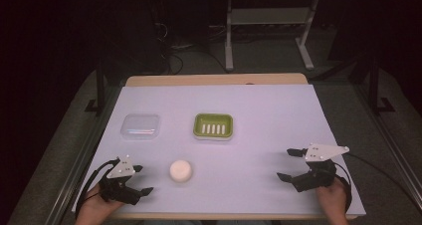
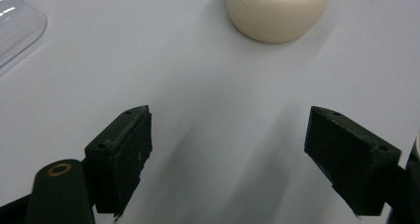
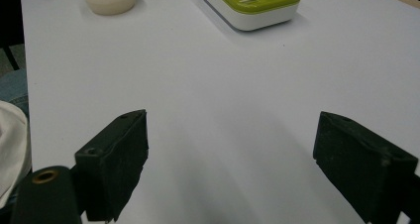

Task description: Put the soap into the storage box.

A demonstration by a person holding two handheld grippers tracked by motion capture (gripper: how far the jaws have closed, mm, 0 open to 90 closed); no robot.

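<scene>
The round, cream-white bar of soap (image 1: pixel 180 170) lies on the pale lilac table cover (image 1: pixel 259 120), near the person's edge and left of the middle. From the left gripper (image 1: pixel 138 180) it lies just to the right, a short way off. From the right gripper (image 1: pixel 288 164) it is well apart, across a wide bare stretch of cover. So the left hand (image 1: pixel 94 210) is clearly the nearer one, and I judge that any move toward the soap would most easily begin from that side.

In the left gripper view the soap (image 2: pixel 278 8) stands ahead and a little to the right of the line between the two black jaws, so the tool would need a small turn to face it. The soap looks like a low, smooth puck with rounded edges. It has no evident long axis, so any angle of approach seems equal.

Both grippers stand with their jaws spread wide and nothing between them.

Farther back sits a green, slotted soap dish on a white base (image 1: pixel 213 126), and to its left a clear plastic lid or box (image 1: pixel 141 126); which of these it is I cannot tell, as it is small and pale.
</scene>
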